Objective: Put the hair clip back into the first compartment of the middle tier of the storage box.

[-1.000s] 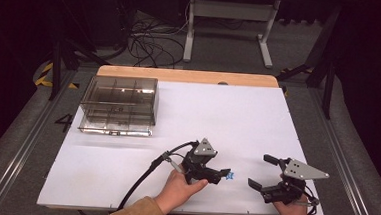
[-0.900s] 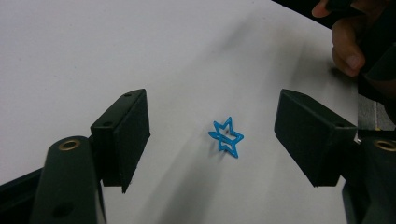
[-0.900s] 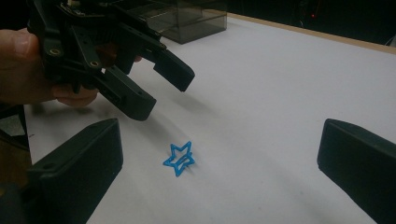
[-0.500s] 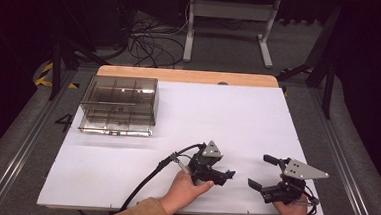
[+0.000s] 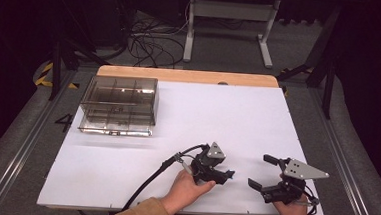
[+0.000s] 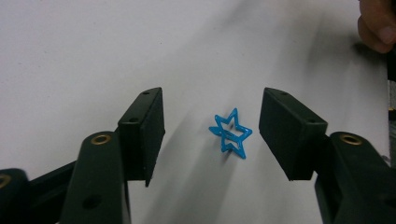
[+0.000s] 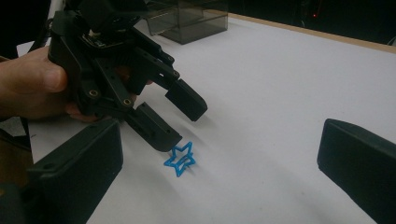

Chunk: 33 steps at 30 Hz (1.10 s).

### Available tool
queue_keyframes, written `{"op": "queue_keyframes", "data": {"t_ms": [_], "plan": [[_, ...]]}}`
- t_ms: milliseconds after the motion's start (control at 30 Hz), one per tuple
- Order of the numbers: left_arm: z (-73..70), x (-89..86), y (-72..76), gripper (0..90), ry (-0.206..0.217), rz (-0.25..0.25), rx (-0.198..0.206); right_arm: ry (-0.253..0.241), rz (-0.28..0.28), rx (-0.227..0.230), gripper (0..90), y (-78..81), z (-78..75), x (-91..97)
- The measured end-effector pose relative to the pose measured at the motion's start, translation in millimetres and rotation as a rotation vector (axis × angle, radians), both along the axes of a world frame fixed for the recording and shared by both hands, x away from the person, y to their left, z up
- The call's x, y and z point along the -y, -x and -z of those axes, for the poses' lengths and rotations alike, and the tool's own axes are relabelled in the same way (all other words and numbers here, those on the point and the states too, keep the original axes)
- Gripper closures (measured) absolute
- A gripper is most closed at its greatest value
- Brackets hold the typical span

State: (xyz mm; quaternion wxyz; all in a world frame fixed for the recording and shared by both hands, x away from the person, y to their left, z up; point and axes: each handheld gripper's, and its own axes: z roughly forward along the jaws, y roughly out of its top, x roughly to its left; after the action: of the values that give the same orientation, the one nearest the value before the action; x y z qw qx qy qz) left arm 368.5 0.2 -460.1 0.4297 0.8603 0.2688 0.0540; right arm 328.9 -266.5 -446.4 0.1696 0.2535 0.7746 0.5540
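A small blue star-shaped clip [image 6: 232, 133] lies flat on the white table sheet. My left gripper [image 6: 215, 119] hangs over it with a jaw on each side. The jaws have just been closing, but the pads stand apart from the star. In the right gripper view the left gripper [image 7: 180, 123] comes in from the left, tilted down, with the star [image 7: 180, 159] just under its lower jaw. In the high view the left gripper [image 5: 226, 175] is near the table's front edge. My right gripper [image 5: 259, 171] rests to its right, wide open, with nothing between its jaws.
A clear plastic box with several compartments [image 5: 119, 104] stands at the back left of the white sheet [image 5: 228, 115]. The left gripper's cable [image 5: 149, 182] trails off the front edge. A wooden table edge [image 5: 190, 76] runs along the back.
The left gripper has shifted a little to the right over the star, and its jaws stand narrower than before. The right gripper has kept still.
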Motion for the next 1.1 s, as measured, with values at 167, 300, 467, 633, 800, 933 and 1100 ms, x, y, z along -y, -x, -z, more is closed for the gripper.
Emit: {"op": "queue_keyframes", "data": {"t_ms": [167, 300, 467, 633, 800, 933, 1100], "plan": [[1.1, 5.2, -2.1, 49.9, -0.031, 0.011, -0.023, 0.001, 0.0, -0.002, 0.8, -0.2, 0.1, 0.1], [2.0, 11.0, -2.2, 55.6, -0.067, 0.02, -0.026, -0.001, -0.001, -0.001, 0.8, -0.1, 0.0, 0.4], [2.8, 13.8, -2.3, 62.0, -0.08, 0.033, -0.028, 0.001, -0.001, -0.002, 0.8, -0.2, 0.1, 0.3], [3.4, 14.4, -1.9, 69.1, -0.077, 0.046, -0.025, 0.001, -0.001, -0.003, 0.9, -0.2, 0.2, 0.3], [3.4, 14.2, -2.2, 77.0, -0.074, 0.046, -0.027, 0.003, -0.004, -0.006, 0.9, -0.3, 0.4, -0.3], [2.9, 13.9, -2.6, 81.6, -0.068, 0.051, -0.03, 0.004, -0.004, -0.008, 0.9, -0.4, 0.6, -0.2], [1.0, 12.8, -1.3, 84.1, -0.052, 0.065, -0.021, 0.007, -0.007, -0.005, 0.9, -0.9, 0.9, -0.3]]}}
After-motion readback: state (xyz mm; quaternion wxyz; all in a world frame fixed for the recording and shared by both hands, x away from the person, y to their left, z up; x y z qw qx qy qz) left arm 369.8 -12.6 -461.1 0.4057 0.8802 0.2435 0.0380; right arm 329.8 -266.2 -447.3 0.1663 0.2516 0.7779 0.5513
